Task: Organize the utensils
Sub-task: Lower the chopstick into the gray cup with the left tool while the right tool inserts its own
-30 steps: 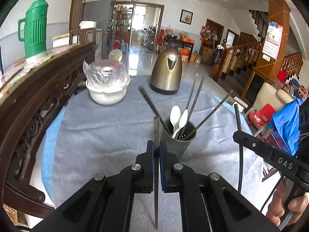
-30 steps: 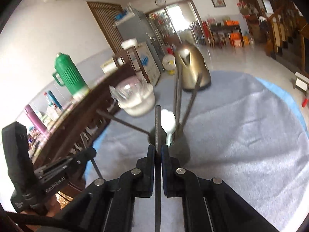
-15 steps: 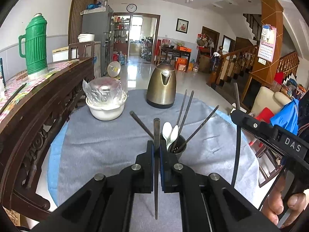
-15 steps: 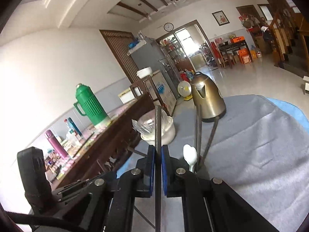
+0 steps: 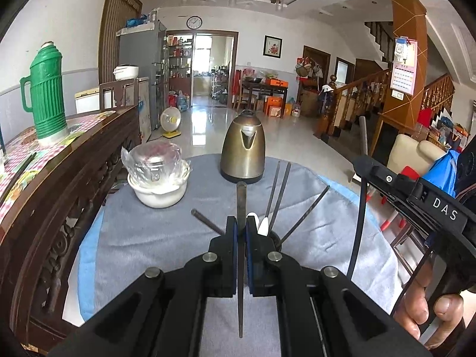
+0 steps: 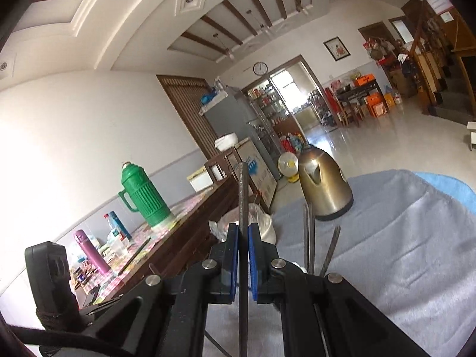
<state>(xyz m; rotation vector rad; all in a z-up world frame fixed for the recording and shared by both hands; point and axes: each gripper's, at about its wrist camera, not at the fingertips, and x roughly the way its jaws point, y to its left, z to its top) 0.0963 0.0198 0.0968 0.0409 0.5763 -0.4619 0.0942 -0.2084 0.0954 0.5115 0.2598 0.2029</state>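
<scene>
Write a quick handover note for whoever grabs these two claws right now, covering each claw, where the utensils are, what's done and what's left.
Left claw: shut on a dark chopstick, held upright above the table.
Right claw: shut on another dark chopstick, also clear of the table.
Utensil cup: on the grey cloth in front of the kettle, mostly hidden behind the left claw. It holds white spoons and several more chopsticks.
Done: spoons and most chopsticks are in the cup.
Left: the two held chopsticks are not in the cup; probably drop both in.
</scene>
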